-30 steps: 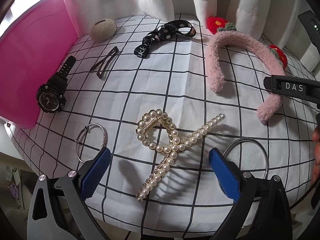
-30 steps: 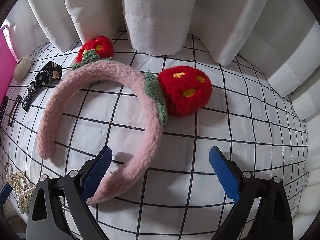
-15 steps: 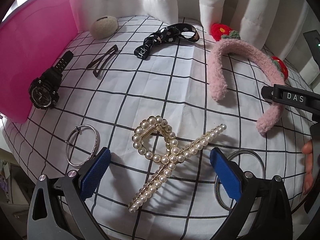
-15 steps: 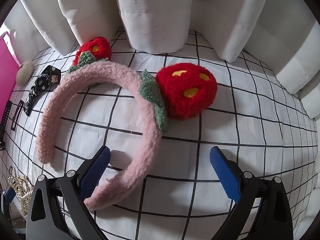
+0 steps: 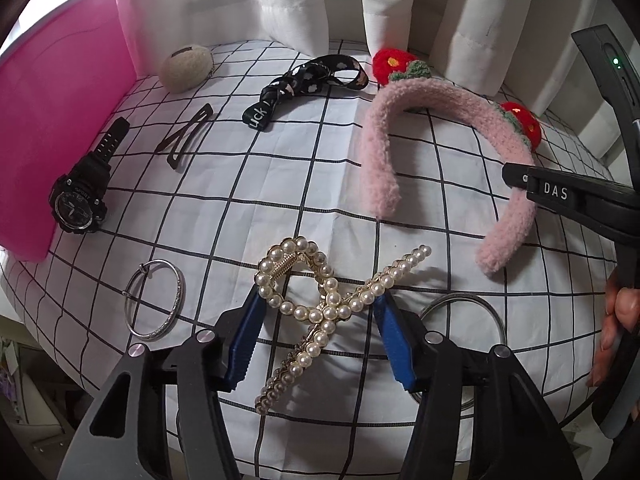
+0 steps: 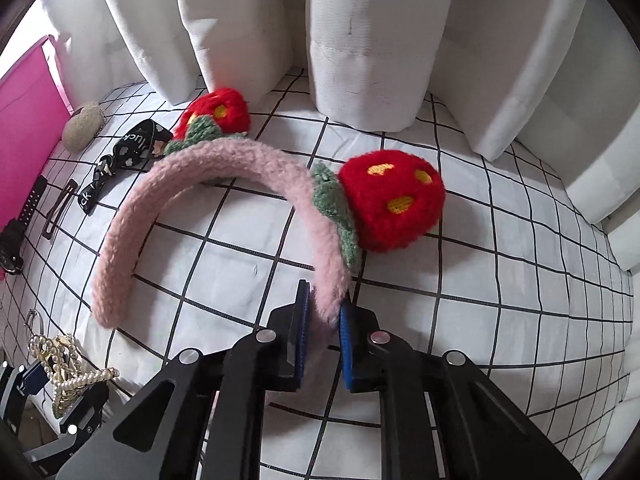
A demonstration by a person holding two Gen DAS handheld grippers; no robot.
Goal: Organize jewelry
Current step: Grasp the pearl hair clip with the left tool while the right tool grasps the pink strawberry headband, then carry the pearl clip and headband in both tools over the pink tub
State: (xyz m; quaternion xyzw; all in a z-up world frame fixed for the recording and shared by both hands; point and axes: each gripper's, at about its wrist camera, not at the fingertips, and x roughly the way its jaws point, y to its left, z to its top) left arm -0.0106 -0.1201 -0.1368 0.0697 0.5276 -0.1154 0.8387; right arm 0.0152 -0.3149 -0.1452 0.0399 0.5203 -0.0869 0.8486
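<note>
A pearl hair claw (image 5: 320, 304) lies on the white checked cloth. My left gripper (image 5: 322, 320) is shut on the pearl hair claw, its blue pads touching both sides. A fuzzy pink headband (image 6: 224, 160) with two red strawberry pom-poms (image 6: 390, 204) lies further right; it also shows in the left wrist view (image 5: 436, 100). My right gripper (image 6: 322, 328) is shut on the pink headband's near end. The pearl claw also shows in the right wrist view (image 6: 68, 360).
A pink box (image 5: 52, 120) stands at the left. Beside it lie a black sport watch (image 5: 80, 196), a black snap clip (image 5: 186, 136), a cream fuzzy clip (image 5: 186, 68), a black patterned bow (image 5: 304, 84) and two silver bangles (image 5: 156, 304) (image 5: 464, 304). White curtains (image 6: 360, 40) hang behind.
Both grippers have closed: the left one on the pearl hair claw, the right one on the near end of the pink headband. Both were open wide before.
</note>
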